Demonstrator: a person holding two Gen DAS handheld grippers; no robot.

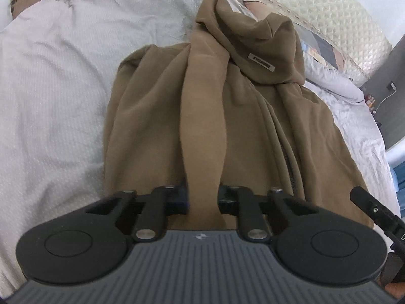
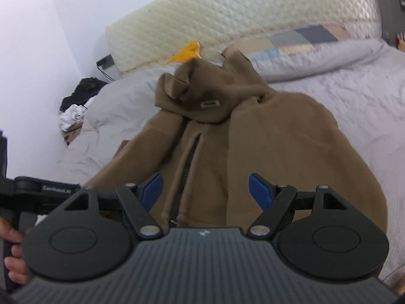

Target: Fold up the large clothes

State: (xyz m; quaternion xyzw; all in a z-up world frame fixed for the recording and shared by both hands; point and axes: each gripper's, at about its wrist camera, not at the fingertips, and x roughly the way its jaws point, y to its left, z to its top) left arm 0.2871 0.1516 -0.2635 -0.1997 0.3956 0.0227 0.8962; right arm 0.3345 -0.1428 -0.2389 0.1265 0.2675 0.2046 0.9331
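Left gripper [image 1: 202, 198] clamps a sleeve of the tan zip-front fleece hoodie [image 1: 253, 131]; right gripper [image 2: 203, 190] hangs with jaws spread, nothing between them.
The sleeve [image 1: 202, 116] runs lengthwise up the garment's front. Hoodie lies face up on the pale grey quilted bedcover [image 1: 55, 96], hood [image 2: 202, 93] bunched toward the cream padded headboard [image 2: 227, 20]. Right gripper sits above the zipper [image 2: 186, 174].

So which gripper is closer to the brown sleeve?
Left. The left gripper pinches the sleeve; the right gripper stands open over the hoodie's zipper, holding nothing.
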